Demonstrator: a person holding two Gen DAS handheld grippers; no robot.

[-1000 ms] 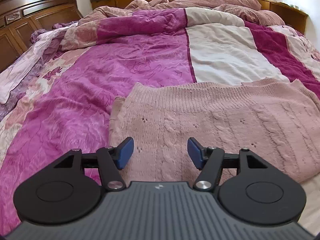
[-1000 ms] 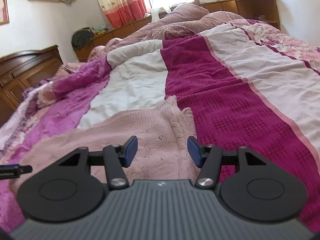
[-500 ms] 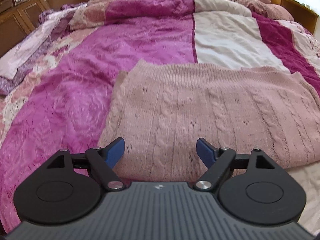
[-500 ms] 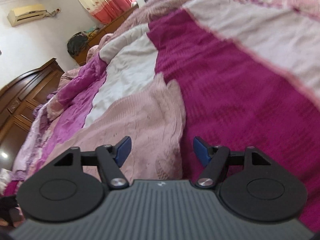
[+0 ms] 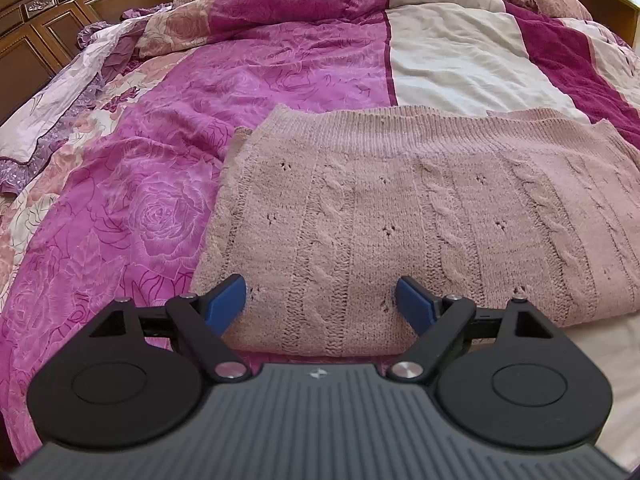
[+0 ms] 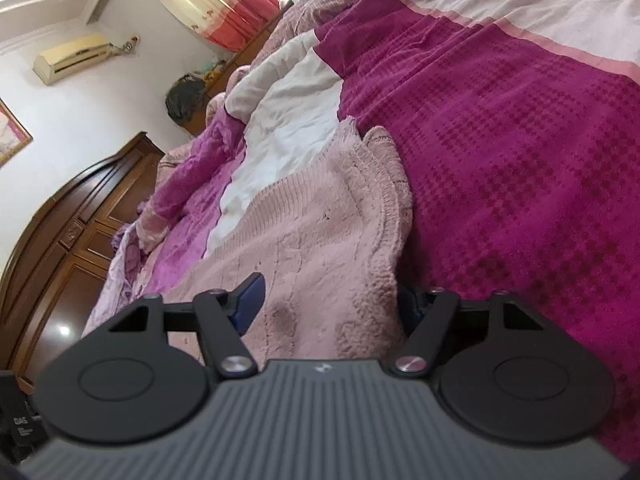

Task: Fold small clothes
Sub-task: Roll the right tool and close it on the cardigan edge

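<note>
A pink cable-knit sweater (image 5: 400, 208) lies flat on the magenta and cream bedspread (image 5: 160, 200). My left gripper (image 5: 322, 300) hovers at the sweater's near edge. Its jaws are opening, the knit lies between the blue pads (image 5: 228, 300), and they do not press on it. In the right wrist view the sweater (image 6: 320, 240) shows its right-hand folded edge. My right gripper (image 6: 330, 302) is rolled to one side and straddles that edge, its jaws closing. One pad (image 6: 250, 300) is above the knit, the other is partly hidden behind the edge. No pinch shows.
A dark wooden headboard (image 5: 60, 8) stands left of the bed. A rumpled quilt (image 5: 280, 4) is piled at the far end. An air conditioner (image 6: 72, 56), curtains (image 6: 224, 4) and a dark bundle (image 6: 186, 98) sit along the far wall. The maroon bedspread (image 6: 520, 160) stretches to the right.
The left jaws have widened and that view has tipped down toward the sweater's near edge. The right gripper has rolled and sunk to the sweater's right edge, which now lies between its jaws.
</note>
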